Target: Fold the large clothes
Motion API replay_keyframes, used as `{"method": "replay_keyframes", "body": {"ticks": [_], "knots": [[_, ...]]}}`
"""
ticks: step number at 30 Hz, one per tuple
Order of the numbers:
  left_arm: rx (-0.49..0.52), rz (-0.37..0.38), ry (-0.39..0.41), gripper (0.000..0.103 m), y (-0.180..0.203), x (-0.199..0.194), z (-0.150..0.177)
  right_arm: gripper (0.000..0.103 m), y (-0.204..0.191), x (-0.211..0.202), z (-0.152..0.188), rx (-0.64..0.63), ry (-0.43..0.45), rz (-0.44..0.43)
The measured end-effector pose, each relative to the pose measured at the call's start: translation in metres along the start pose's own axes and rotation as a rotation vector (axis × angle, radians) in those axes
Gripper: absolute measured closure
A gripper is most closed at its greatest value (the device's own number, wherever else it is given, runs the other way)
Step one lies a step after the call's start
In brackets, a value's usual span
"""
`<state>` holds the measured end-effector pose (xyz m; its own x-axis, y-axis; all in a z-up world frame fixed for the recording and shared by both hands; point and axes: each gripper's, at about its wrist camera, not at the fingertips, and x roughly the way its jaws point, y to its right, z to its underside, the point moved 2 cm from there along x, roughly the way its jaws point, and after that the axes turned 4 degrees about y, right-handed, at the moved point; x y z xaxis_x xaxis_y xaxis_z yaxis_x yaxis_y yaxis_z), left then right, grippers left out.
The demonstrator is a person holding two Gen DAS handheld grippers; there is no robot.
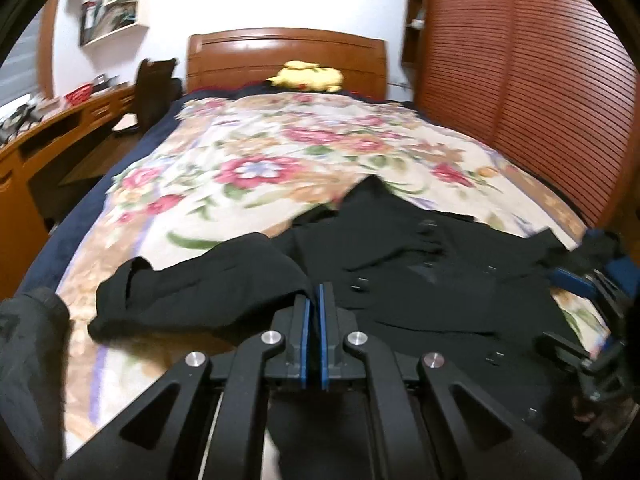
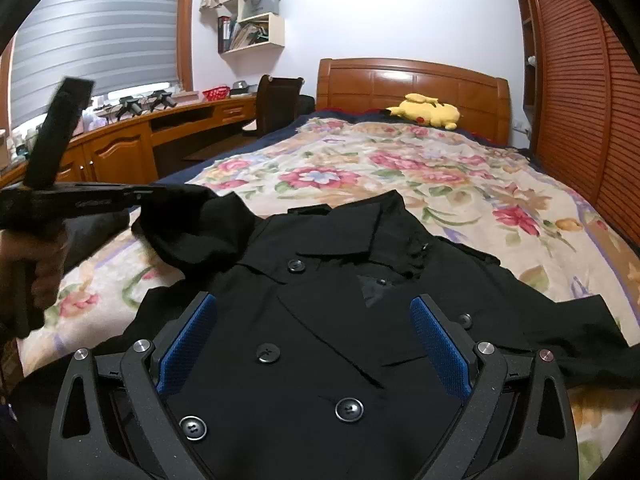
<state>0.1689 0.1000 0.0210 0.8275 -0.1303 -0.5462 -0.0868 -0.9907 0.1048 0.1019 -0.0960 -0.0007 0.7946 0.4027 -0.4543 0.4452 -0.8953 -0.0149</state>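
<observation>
On the floral bedspread lay a black double-breasted coat, front up. Left gripper pinched its sleeve; right gripper hovered spread above the coat's buttons.

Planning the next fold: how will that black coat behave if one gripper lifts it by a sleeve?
Probably floppy: the black coat lies in soft creases on the bed, and its sleeve is bunched. It would likely drape and drag behind. It looks fairly heavy: double-breasted, with many buttons.
</observation>
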Motion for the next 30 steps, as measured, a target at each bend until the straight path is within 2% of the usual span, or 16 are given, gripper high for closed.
{"method": "replay_keyframes", "body": {"ticks": [4,9,12,14,15,17,19,22,30], "knots": [[0.033,-0.007,-0.012,0.103,0.024,-0.008,0.014,0.004,0.003,-0.002,0.0,0.01,-0.003,-0.009],[0.052,-0.031,-0.033,0.1,0.032,-0.015,0.03,0.004,0.002,-0.004,0.004,0.014,-0.015,-0.036],[0.086,-0.028,-0.032,0.092,0.034,-0.029,0.037,0.004,0.002,-0.004,0.005,0.014,-0.02,-0.034],[0.121,-0.044,-0.023,0.075,0.035,-0.04,0.04,0.004,0.001,-0.004,0.006,0.013,-0.024,-0.034],[0.131,-0.054,-0.017,0.071,0.033,-0.045,0.041,0.004,0.0,-0.003,0.007,0.012,-0.025,-0.034],[0.145,-0.085,-0.004,0.064,0.028,-0.055,0.043,0.004,-0.001,-0.002,0.007,0.01,-0.028,-0.035],[0.15,-0.126,0.003,0.062,0.018,-0.058,0.042,0.004,-0.003,-0.001,0.007,0.009,-0.03,-0.039],[0.094,-0.144,-0.023,0.059,-0.007,-0.051,0.043,0.004,-0.009,0.001,0.008,-0.002,-0.033,-0.048],[0.02,-0.261,-0.106,0.052,-0.068,0.005,0.048,0.004,-0.024,0.006,0.011,-0.032,-0.045,-0.063]]}}
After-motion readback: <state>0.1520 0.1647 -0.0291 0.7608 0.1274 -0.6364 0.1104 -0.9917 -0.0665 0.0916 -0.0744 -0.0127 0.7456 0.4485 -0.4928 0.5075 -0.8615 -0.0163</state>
